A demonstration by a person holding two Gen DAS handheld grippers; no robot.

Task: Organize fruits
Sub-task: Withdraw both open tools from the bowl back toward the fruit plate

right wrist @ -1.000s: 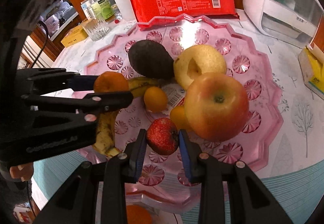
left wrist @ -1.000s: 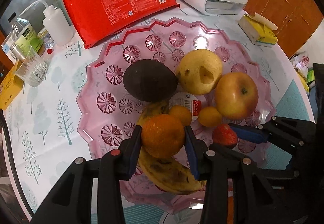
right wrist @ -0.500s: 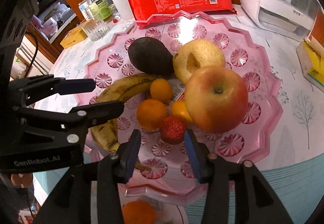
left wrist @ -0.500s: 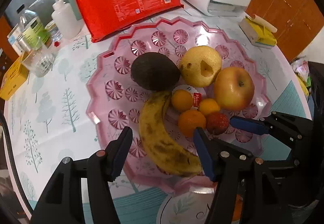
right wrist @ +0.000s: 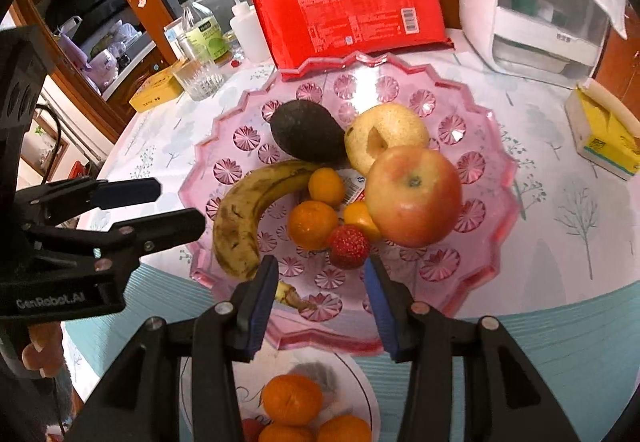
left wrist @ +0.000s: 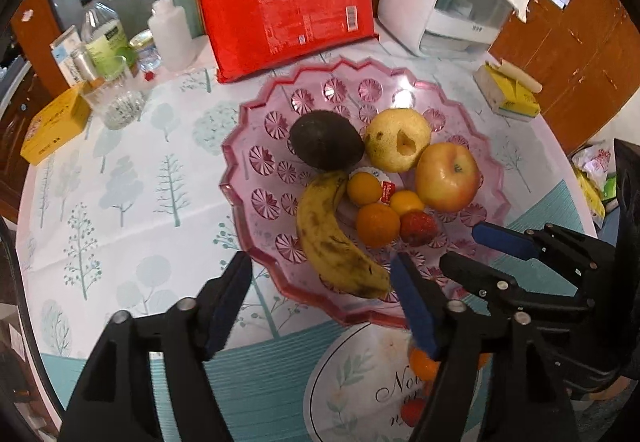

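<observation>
Here the scalloped pink glass tray (left wrist: 256, 146) holds a freckled banana (left wrist: 332, 242), glossy orange (left wrist: 378, 224) and bumpy strawberry (right wrist: 348, 246), crowded toward six o'clock. The left gripper (left wrist: 320, 306) has just been opening, its jaws apart and empty; the right gripper's (right wrist: 320, 294) jaws stand apart, empty. Bare cut-glass rosettes lie open toward nine o'clock.

Mixed fruits (right wrist: 320, 218) lie clustered together on the pink tray (right wrist: 492, 198).

Bright, even light (fisheye-bent edges), slight blur.
</observation>
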